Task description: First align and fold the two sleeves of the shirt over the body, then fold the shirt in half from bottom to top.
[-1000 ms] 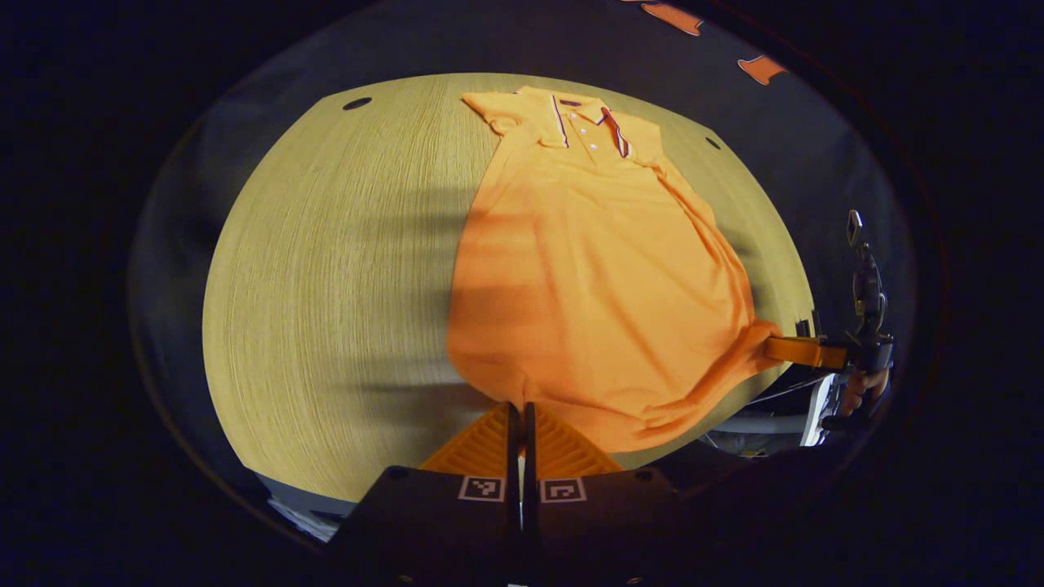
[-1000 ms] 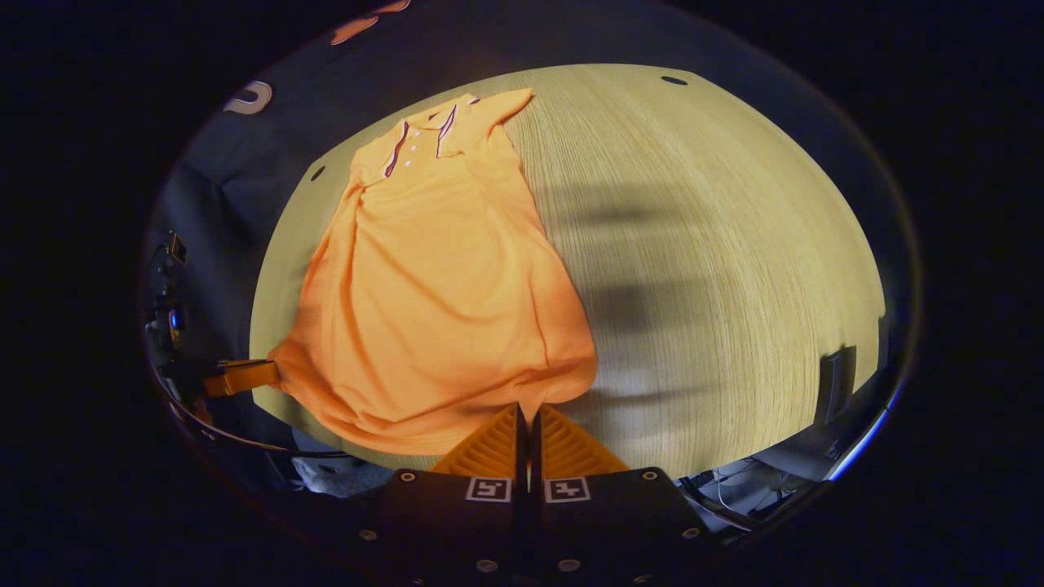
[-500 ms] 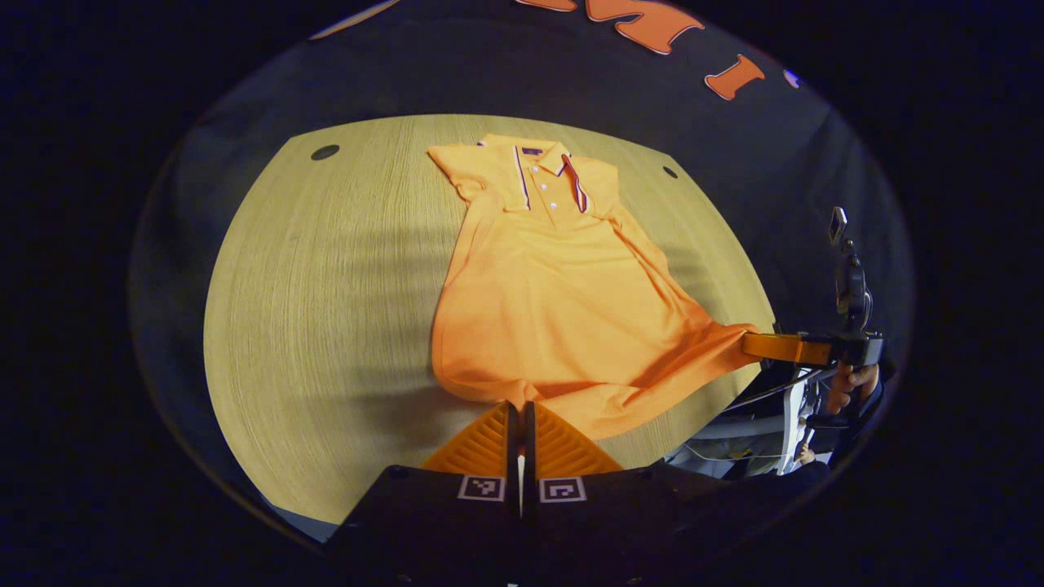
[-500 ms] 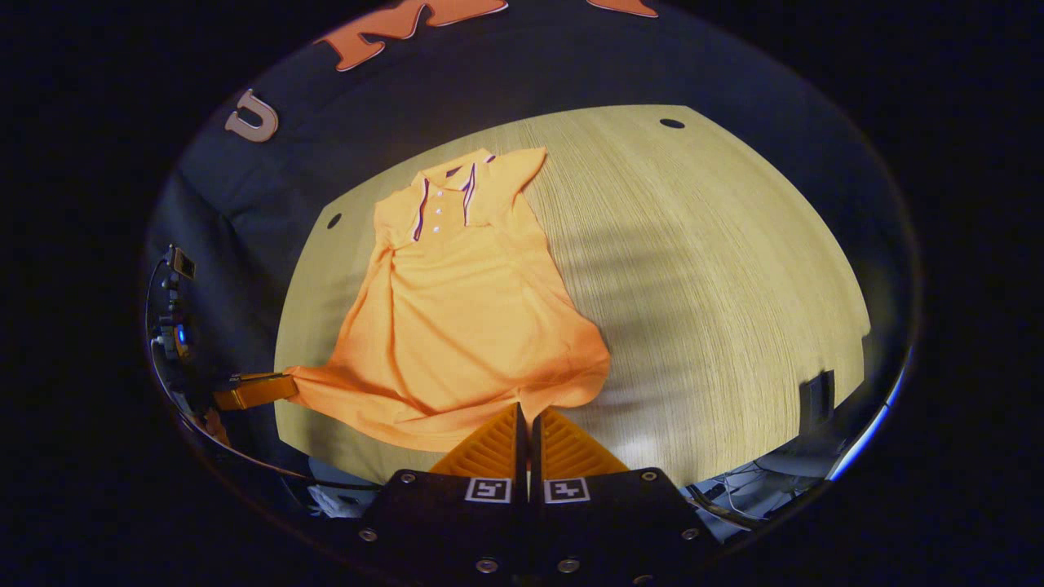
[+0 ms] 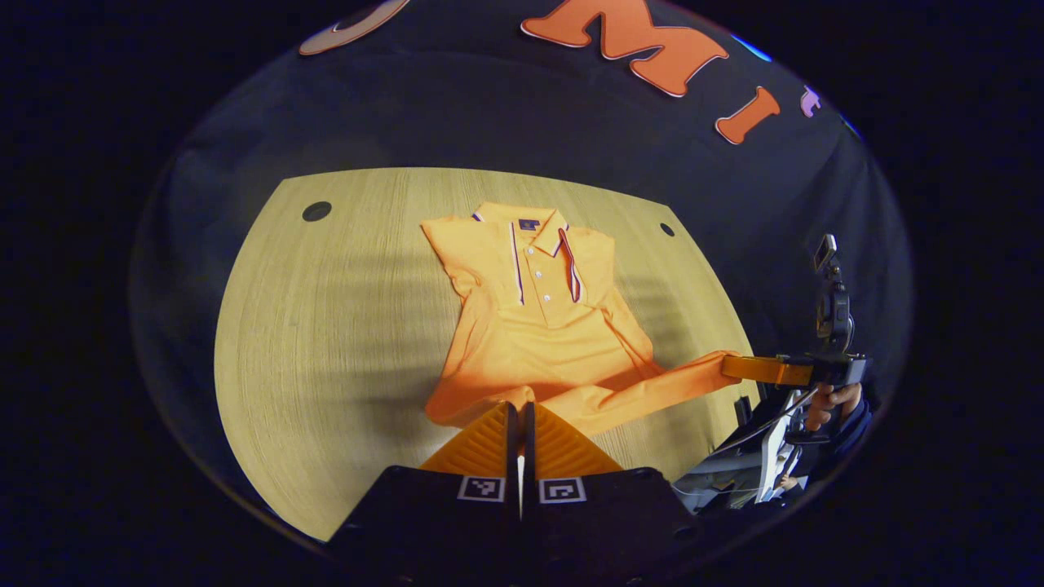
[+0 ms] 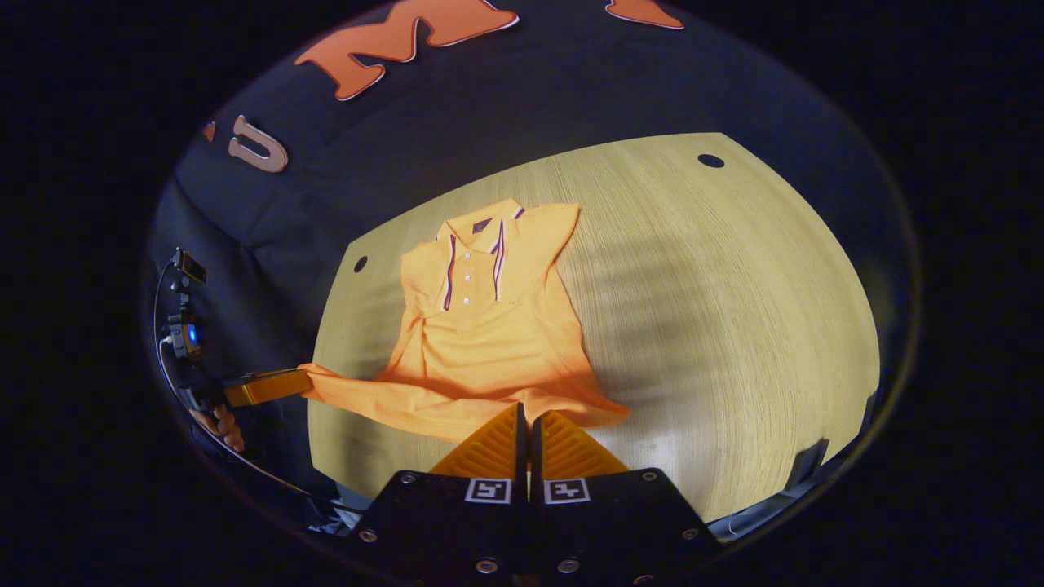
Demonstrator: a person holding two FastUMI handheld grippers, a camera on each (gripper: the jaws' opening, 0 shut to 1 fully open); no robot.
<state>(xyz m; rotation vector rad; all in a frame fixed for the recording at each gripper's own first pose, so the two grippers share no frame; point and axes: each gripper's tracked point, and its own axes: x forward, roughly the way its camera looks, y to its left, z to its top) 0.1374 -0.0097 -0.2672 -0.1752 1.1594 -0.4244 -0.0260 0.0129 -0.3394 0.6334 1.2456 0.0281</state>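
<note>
With both grippers clamped on its bottom hem, the orange polo shirt [image 5: 542,326] is lifted off the wooden counter [image 5: 326,326] at its near end.

Left gripper [image 5: 519,408] has its jaws pressed together on one hem corner; right gripper [image 6: 526,412] does the same at the other corner — in the left gripper view it shows far off at the right [image 5: 730,367], held by a hand [image 5: 828,401], with the hem stretched taut between the two. Seen from the right gripper view, the left gripper [image 6: 306,379] sits at the counter's left edge with fingers of a hand [image 6: 220,425] below it. Collar [image 6: 477,232] and button placket lie flat on the counter at the far end, near the black cloth wall [image 6: 506,114]. The sleeves look already folded in — though the creases are hard to make out.
</note>
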